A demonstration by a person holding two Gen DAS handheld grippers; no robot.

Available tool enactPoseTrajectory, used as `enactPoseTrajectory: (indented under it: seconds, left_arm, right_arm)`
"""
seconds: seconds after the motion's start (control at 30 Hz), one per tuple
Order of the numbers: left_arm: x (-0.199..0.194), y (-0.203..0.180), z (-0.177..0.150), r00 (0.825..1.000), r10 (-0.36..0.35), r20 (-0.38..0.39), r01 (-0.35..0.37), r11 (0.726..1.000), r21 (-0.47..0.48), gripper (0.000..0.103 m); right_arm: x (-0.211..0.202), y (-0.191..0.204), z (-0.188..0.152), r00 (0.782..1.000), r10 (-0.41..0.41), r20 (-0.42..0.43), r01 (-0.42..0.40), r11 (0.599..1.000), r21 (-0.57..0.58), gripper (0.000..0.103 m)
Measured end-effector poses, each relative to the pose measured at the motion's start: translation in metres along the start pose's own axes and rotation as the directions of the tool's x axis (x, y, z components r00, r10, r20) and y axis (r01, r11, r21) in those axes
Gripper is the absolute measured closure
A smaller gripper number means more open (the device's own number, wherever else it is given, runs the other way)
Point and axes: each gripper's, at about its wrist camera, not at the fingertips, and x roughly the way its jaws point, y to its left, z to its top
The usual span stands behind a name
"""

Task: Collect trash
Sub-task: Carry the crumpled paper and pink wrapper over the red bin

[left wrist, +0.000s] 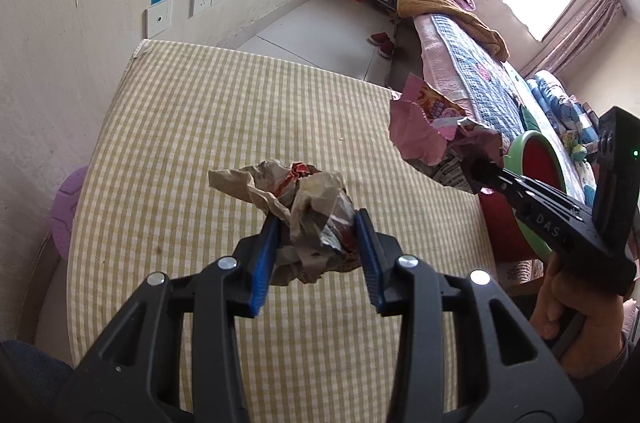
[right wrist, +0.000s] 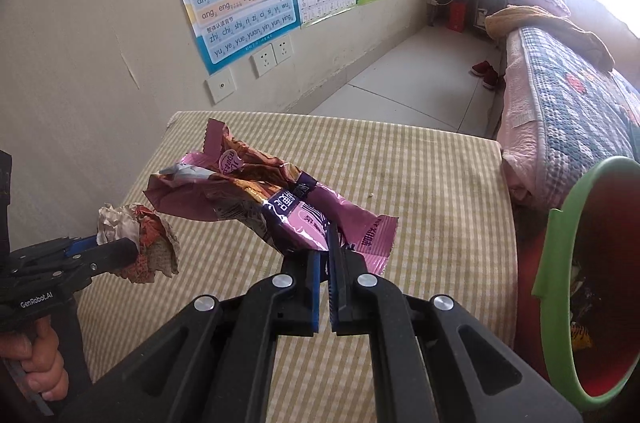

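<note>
My left gripper (left wrist: 318,223) is shut on a crumpled ball of brownish paper (left wrist: 304,199), held above the checked table; the same paper ball (right wrist: 138,243) shows at the left of the right wrist view. My right gripper (right wrist: 326,255) is shut on a pink and purple snack wrapper (right wrist: 260,199), lifted off the table. In the left wrist view that wrapper (left wrist: 424,119) hangs at the right, in front of the bin. A red bin with a green rim (right wrist: 560,263) stands at the table's right side, trash visible inside. A hand grips each gripper handle.
The table (left wrist: 240,111) wears a yellow checked cloth and stands against a wall with posters and sockets (right wrist: 272,57). A bed with a patterned quilt (right wrist: 568,95) runs along the right. Red shoes (right wrist: 486,71) lie on the tiled floor. A purple stool (left wrist: 68,207) sits left of the table.
</note>
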Motion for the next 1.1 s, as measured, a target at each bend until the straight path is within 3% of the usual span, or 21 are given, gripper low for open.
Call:
enactPoseTrajectory:
  seconds: [0.37, 0.63, 1.1]
  left_arm:
    - [-0.029, -0.054, 0.001, 0.998, -0.022, 0.051, 0.017, 0.995, 0.094, 0.066]
    - [-0.012, -0.12, 0.009, 0.996, -0.084, 0.034, 0.076, 0.978, 0.195, 0.066]
    - [0.047, -0.252, 0.03, 0.962, -0.27, -0.034, 0.265, 0.902, 0.341, 0.066]
  right_arm:
    - [-0.081, -0.042, -0.012, 0.991, -0.056, 0.122, 0.042, 0.993, 0.112, 0.1]
    - [-0.115, -0.098, -0.028, 0.976, -0.128, 0.177, 0.087, 0.971, 0.224, 0.1]
    - [-0.142, -0.217, -0.066, 0.945, -0.275, 0.176, 0.18, 0.888, 0.424, 0.1]
